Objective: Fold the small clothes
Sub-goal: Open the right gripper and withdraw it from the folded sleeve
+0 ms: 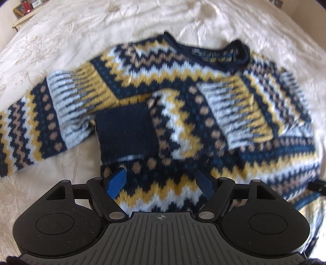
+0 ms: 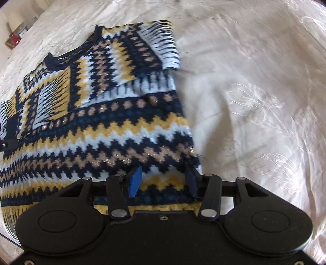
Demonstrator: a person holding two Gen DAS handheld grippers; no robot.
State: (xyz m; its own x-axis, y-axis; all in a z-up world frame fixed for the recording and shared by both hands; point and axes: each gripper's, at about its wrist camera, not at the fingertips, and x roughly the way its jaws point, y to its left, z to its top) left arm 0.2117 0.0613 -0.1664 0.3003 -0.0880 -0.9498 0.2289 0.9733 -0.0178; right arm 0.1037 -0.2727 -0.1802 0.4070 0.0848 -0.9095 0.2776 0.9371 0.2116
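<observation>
A small knitted sweater (image 1: 183, 95) with navy, yellow, white and tan zigzag bands lies flat on a cream bedspread (image 1: 81, 30), collar away from me. Its right sleeve is folded across the chest, with the navy cuff (image 1: 126, 132) near the middle; the other sleeve lies out to the left. My left gripper (image 1: 161, 181) is open above the sweater's lower part. The sweater also shows in the right wrist view (image 2: 101, 122). My right gripper (image 2: 163, 181) is open over the sweater's lower right edge, near the hem.
The cream embroidered bedspread (image 2: 254, 102) stretches wide to the right of the sweater. A bedside shelf with small items (image 1: 24, 10) stands at the far left corner. The other gripper's tip (image 1: 317, 186) shows at the right edge.
</observation>
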